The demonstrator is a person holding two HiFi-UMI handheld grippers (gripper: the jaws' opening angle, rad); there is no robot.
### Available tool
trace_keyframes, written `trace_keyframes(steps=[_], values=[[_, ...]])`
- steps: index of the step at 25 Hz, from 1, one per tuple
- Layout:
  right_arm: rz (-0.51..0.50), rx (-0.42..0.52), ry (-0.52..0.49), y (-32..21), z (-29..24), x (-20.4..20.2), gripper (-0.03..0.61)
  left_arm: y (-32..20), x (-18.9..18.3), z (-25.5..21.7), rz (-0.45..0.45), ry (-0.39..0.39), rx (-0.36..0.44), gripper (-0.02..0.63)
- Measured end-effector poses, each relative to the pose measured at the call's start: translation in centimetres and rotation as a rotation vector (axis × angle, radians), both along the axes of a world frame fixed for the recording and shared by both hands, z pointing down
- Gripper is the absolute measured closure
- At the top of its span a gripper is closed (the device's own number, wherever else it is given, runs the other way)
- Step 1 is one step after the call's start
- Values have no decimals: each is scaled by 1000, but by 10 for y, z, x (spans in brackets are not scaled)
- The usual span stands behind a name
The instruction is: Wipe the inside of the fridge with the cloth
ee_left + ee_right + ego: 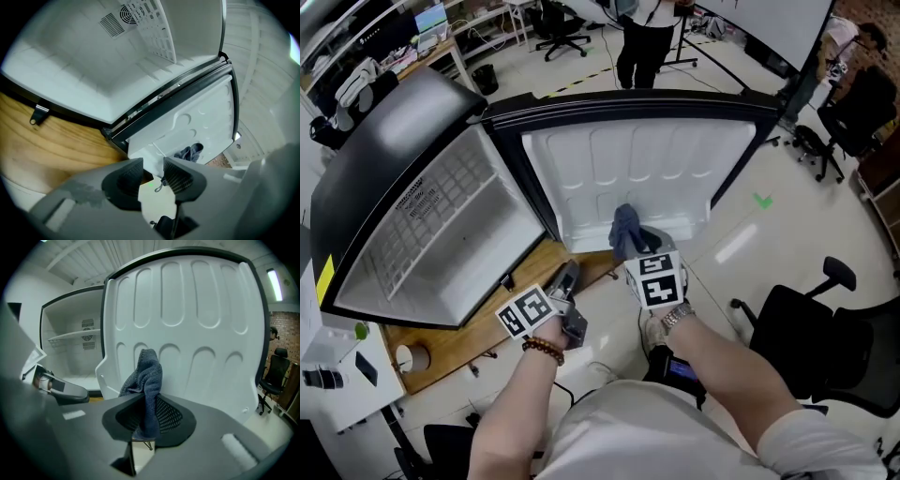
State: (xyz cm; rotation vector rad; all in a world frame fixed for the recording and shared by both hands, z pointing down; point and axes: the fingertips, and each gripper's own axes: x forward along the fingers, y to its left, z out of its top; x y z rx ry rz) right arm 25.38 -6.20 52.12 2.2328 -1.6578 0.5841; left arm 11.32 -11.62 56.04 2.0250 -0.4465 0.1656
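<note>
Fingers (pixel 171 416) of right gripper (pixel 146 414) clamp cloth (pixel 147 373) near door panel (pixel 187 324) lower edge; left gripper (pixel 153 174) fingers apart (empty).

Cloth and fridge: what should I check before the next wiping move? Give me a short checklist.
1. Cloth clamped in right gripper: ok.
2. Fridge door open: ok.
3. Left gripper empty, fingers apart: ok.
4. Cloth touching the door's inner panel: cannot tell.
5. Compartment in view, wire shelf in place: ok.
</note>
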Motion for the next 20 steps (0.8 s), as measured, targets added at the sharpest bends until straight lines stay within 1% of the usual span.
trace_keyframes(steps=[4,8,20], values=[[67,-13,10,27,0,31,515,3,21,-4,18,18,-15,482],[114,-32,26,49,3,57,515,-1,34,-4,4,34,-47,480],[196,-57,39,90,2,100,515,-9,58,0,-39,74,-117,472]])
